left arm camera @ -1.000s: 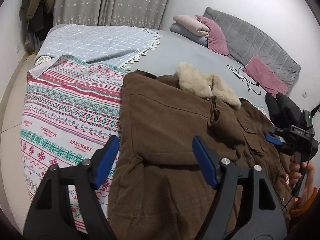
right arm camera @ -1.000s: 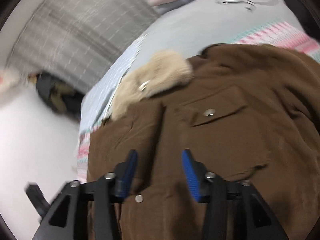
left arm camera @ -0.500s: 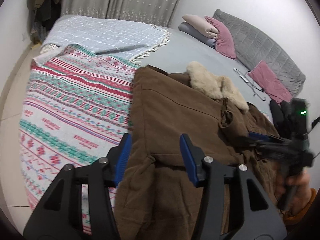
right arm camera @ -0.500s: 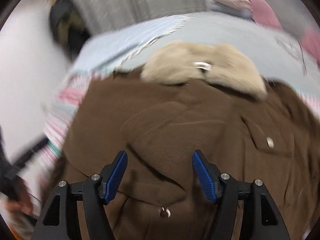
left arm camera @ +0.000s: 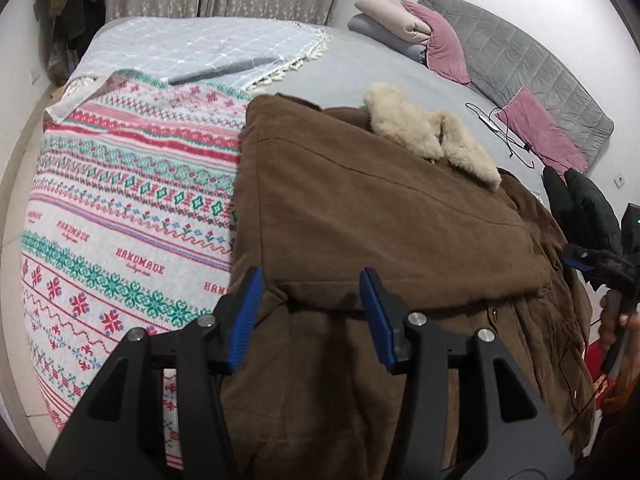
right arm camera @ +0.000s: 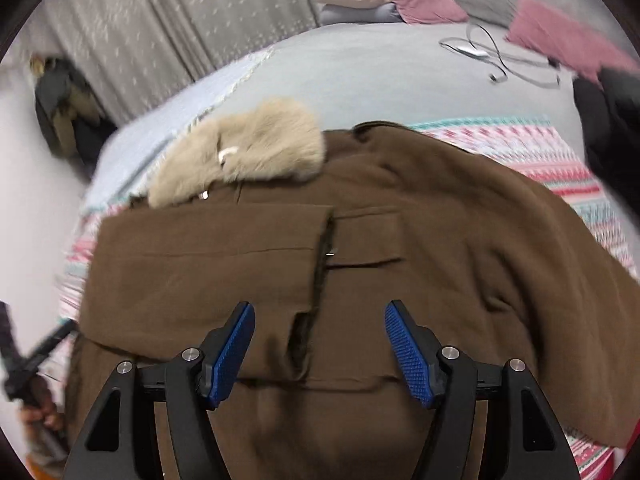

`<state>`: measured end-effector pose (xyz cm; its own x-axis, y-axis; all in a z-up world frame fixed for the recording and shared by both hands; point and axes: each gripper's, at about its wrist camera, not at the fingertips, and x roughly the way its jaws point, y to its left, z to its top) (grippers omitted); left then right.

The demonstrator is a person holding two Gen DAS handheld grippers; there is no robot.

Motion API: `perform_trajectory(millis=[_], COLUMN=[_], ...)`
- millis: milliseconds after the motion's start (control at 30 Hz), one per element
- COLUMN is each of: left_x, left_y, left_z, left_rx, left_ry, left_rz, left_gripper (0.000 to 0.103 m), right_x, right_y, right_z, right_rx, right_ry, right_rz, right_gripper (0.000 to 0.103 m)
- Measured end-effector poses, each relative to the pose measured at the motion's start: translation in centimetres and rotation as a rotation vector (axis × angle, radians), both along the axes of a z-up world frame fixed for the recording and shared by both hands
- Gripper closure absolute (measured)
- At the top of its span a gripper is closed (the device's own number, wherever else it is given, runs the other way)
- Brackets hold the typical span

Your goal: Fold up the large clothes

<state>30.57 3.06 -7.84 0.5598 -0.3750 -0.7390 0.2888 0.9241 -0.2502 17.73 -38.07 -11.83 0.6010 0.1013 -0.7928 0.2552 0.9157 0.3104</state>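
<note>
A large brown coat [left arm camera: 380,216] with a beige fur collar [left arm camera: 432,140] lies on the bed, its left side folded over the front. It also shows in the right wrist view [right arm camera: 360,248], collar [right arm camera: 248,148] at the far end. My left gripper [left arm camera: 312,312] is open and empty just above the folded sleeve's lower edge. My right gripper [right arm camera: 320,352] is open and empty over the coat's middle, above the folded flap's edge. The right gripper also shows at the right edge of the left wrist view [left arm camera: 600,264].
A patterned pink and green blanket [left arm camera: 120,208] lies under the coat on the grey bed [left arm camera: 360,64]. Pillows [left arm camera: 416,36] and a grey headboard [left arm camera: 520,60] are at the far end. A cable [left arm camera: 504,132] and a black garment [left arm camera: 580,204] lie to the right.
The coat's left side now lies folded flat over the front. My left gripper narrowed and moved in over the sleeve edge. My right gripper opened wider and swung over the coat's middle.
</note>
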Motion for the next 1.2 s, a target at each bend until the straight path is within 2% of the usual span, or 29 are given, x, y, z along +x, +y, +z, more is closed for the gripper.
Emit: perform_trajectory(millis=[67,167,233,333,400,433,467,533,600,633,700,800,833,900,933,1000,1033,1067,1100,1133,1167,1200], left_x=[-0.2,-0.3,-0.1,0.3,0.6,0.7,0.8,0.7,0.7,0.7,0.4,-0.1,-0.3,-0.4,-0.4,-0.5,-0.3,-0.2,-0.2,-0.5,-0.8,-1.1], left_y=[-0.1,-0.2,-0.3,-0.6,-0.8,-1.0,-1.4,-2.0,-2.8,-3.3,-4.4,-5.3,-5.4,-5.3,-5.2,-4.9,-5.0,-5.1,-5.4,-5.8,-6.0,-6.3], left_z=[0.2,0.5,0.5,0.0,-0.6,-0.8,-1.1,-1.2,-1.6,-2.1,-2.8,-2.9,-2.7,-2.3,-2.1,-2.2,-2.6,-3.0,-3.0,-2.8,-2.5,-2.2], left_rx=[-0.008,-0.048,-0.077,-0.106,-0.123,-0.119,-0.106,-0.077,-0.028,-0.001,0.049,0.121,0.133,0.128,0.112,0.092,0.105,0.121,0.14,0.163,0.175,0.184], left_ry=[-0.026,-0.059,-0.071,-0.066,-0.05,-0.044,-0.038,-0.039,-0.025,-0.006,0.01,-0.021,-0.031,-0.044,-0.052,-0.052,-0.038,-0.026,-0.02,-0.023,-0.015,0.005], left_rz=[-0.003,-0.013,-0.023,-0.017,-0.019,-0.022,-0.031,-0.047,-0.062,-0.078,-0.115,-0.122,-0.124,-0.119,-0.117,-0.121,-0.121,-0.116,-0.112,-0.112,-0.117,-0.124], left_gripper=[0.051,0.051,0.051,0.051,0.051,0.051,0.051,0.051,0.051,0.051,0.051,0.049,0.049,0.048,0.047,0.041,0.041,0.041,0.041,0.036,0.031,0.02], right_x=[-0.8,0.5,2.8,6.2,7.7,8.0,8.1,7.1,5.9,6.0,7.2,9.1,9.0,7.6,6.9,5.1,4.6,4.6,5.4,6.1,6.5,5.9], right_y=[-1.6,-2.4,-1.8,-0.2,0.9,1.4,2.1,2.8,3.0,2.9,2.2,2.2,2.5,3.0,3.2,4.0,4.7,5.1,5.6,5.5,5.3,4.5], right_z=[0.2,-1.3,-2.9,-4.7,-5.2,-4.9,-3.9,-1.5,1.0,1.2,0.1,-3.6,-3.9,-3.3,-2.9,-2.0,-2.0,-2.2,-2.8,-4.8,-5.7,-6.0], right_rx=[0.116,0.263,0.293,0.278,0.249,0.216,0.174,0.138,0.072,0.033,-0.023,-0.135,-0.163,-0.183,-0.168,-0.125,-0.15,-0.192,-0.238,-0.293,-0.278,-0.207], right_ry=[-0.028,-0.03,-0.012,0.035,0.048,0.049,0.02,-0.123,-0.251,-0.256,-0.176,0.022,0.032,-0.015,-0.037,-0.111,-0.129,-0.115,-0.062,0.069,0.122,0.11], right_rz=[-0.011,-0.015,0.002,-0.001,-0.007,-0.006,0.001,0.046,0.077,0.067,0.041,0.021,0.007,-0.036,-0.037,-0.004,0.017,0.029,0.036,0.036,0.04,0.028], right_gripper=[0.029,0.027,0.027,0.029,0.058,0.087,0.093,0.095,0.095,0.095,0.094,0.091,0.09,0.088,0.081,0.056,0.039,0.036,0.036,0.036,0.036,0.036])
